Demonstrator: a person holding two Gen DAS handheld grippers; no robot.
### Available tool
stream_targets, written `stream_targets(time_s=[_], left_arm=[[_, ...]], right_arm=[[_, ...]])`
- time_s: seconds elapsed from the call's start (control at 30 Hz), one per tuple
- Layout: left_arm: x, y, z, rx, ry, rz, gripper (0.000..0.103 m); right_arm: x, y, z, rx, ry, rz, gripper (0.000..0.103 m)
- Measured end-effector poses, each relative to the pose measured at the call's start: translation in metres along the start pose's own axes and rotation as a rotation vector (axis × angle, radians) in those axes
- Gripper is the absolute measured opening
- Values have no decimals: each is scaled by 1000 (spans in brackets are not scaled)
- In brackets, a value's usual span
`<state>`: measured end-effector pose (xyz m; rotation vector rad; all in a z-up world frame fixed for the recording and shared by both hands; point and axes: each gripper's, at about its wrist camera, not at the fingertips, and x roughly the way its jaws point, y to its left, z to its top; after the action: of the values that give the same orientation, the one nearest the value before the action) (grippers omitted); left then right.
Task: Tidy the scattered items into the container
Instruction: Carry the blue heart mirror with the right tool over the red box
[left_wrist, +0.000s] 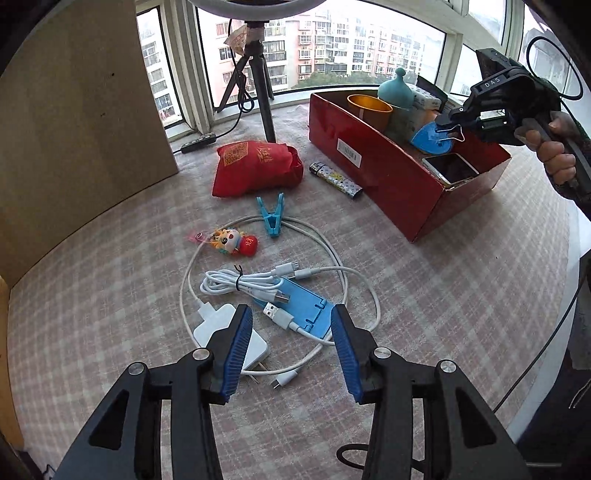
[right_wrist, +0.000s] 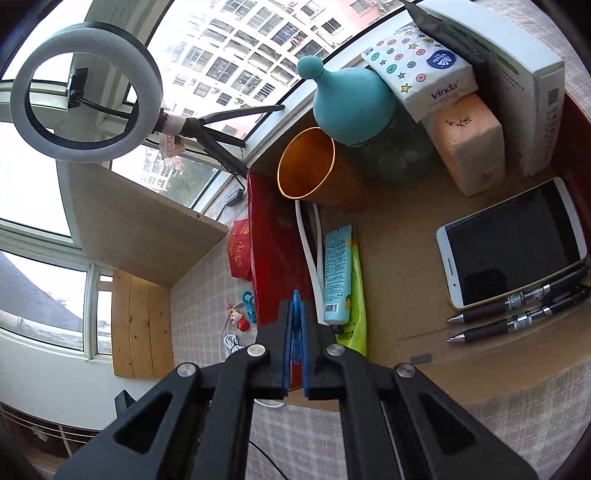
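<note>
A red box (left_wrist: 391, 173) stands at the right on the checked cloth and holds a phone (left_wrist: 450, 168), a gold cup (left_wrist: 369, 109) and a teal bottle (left_wrist: 397, 90). My right gripper (left_wrist: 445, 123) is shut on a blue fan-shaped clip (left_wrist: 432, 138) and holds it over the box; in the right wrist view the clip (right_wrist: 295, 332) sits edge-on between the pads. My left gripper (left_wrist: 291, 347) is open and empty above a blue phone stand (left_wrist: 299, 306), white cables (left_wrist: 258, 284) and a white charger (left_wrist: 236, 343).
A red pouch (left_wrist: 255, 170), a lighter (left_wrist: 336, 181), a blue clothes peg (left_wrist: 271, 216) and a doll keychain (left_wrist: 232, 242) lie on the cloth. A ring-light tripod (left_wrist: 258, 74) stands at the window. Inside the box lie two pens (right_wrist: 517, 314), a tube (right_wrist: 338, 273) and tissue packs (right_wrist: 424, 74).
</note>
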<state>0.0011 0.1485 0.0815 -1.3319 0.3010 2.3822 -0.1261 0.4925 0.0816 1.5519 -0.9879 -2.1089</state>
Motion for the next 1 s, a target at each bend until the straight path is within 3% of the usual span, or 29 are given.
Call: stream_targets(time_s=[0.27,0.47,0.7,0.83,0.93,1.0], left_arm=[[9,5,9,-46,29,12,42],[15,-2,17,-35,29,19,42],[20,-3,18,-31,37,10,42],[21,0,16,-36,38,11,42],[21,2,15,-41,38,12,42],[21,4,14,-44,38,12,42]], right_arm=[[25,21,9,-144,48,-98,4],[32,16,9,-187,59,-166,4],[35,8,17,-168,51,-185,4],[36,7,23,-108,57,-116,4],[40,19,24,-160,26,-180,4],[44,24,23,-161,37,-155,4]])
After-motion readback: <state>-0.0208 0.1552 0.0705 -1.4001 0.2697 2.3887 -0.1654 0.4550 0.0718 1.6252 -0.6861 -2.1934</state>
